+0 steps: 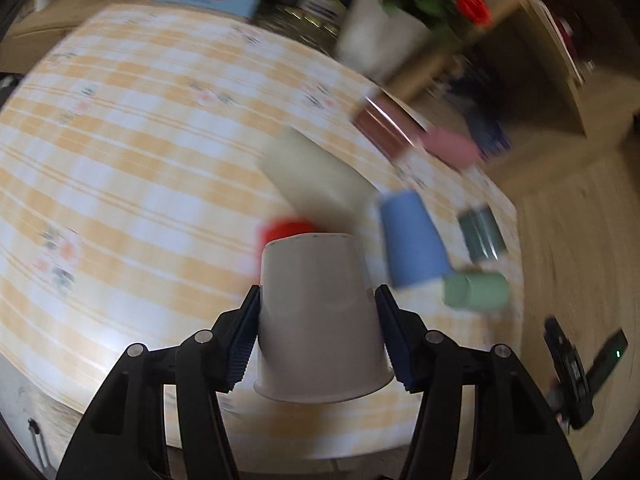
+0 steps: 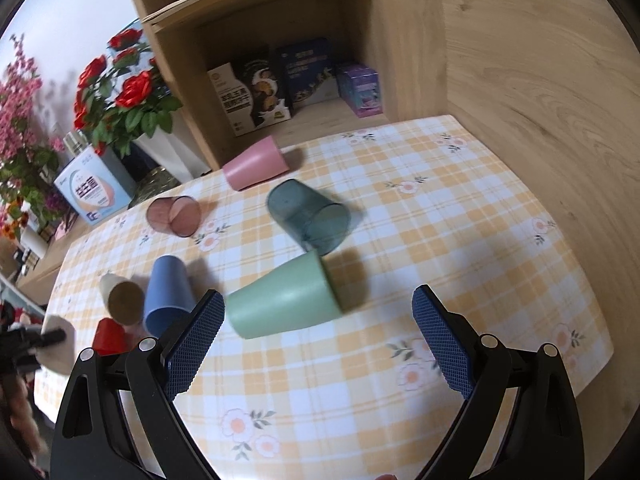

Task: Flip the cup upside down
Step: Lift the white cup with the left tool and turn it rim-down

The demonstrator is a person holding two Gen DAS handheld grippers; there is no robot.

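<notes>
My left gripper is shut on a white cup and holds it above the table, base pointing away and rim toward the camera; the left wrist view is blurred. That cup shows faintly at the left edge of the right wrist view. My right gripper is open and empty just above the tablecloth, with a green cup lying on its side between and ahead of its fingers. Upside down stands a blue cup. A cream cup, a red cup, a teal cup, a pink cup and a brown translucent cup lie on their sides.
The table has a yellow checked cloth. A wooden shelf with boxes stands at the far edge. A white pot of red roses and a blue box stand at the back left.
</notes>
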